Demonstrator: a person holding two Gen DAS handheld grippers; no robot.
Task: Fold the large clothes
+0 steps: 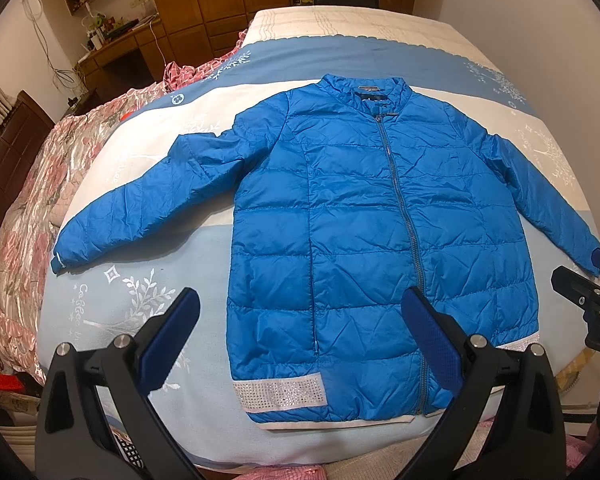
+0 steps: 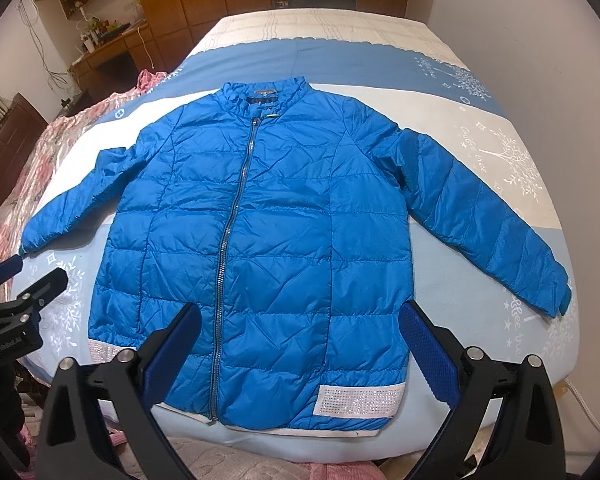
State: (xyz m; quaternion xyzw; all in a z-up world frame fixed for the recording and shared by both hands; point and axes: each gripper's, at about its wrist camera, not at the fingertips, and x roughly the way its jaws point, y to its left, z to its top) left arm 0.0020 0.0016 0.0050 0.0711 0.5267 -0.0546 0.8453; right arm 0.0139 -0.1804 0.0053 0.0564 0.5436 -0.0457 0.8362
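Note:
A blue quilted jacket lies flat and zipped on the bed, collar at the far end, hem toward me. Both sleeves are spread outward: one sleeve to the left, the other sleeve to the right. Sparkly white bands trim the hem. My left gripper hovers open above the hem's left half, holding nothing. My right gripper hovers open above the hem's right half, also holding nothing. Each gripper shows at the other view's edge, the right gripper and the left gripper.
A crumpled pink floral quilt lies along the bed's left side. Beyond it stand a dark wooden headboard, a cluttered desk and wardrobes. A white wall borders the right side. A white cable hangs at the bed's right corner.

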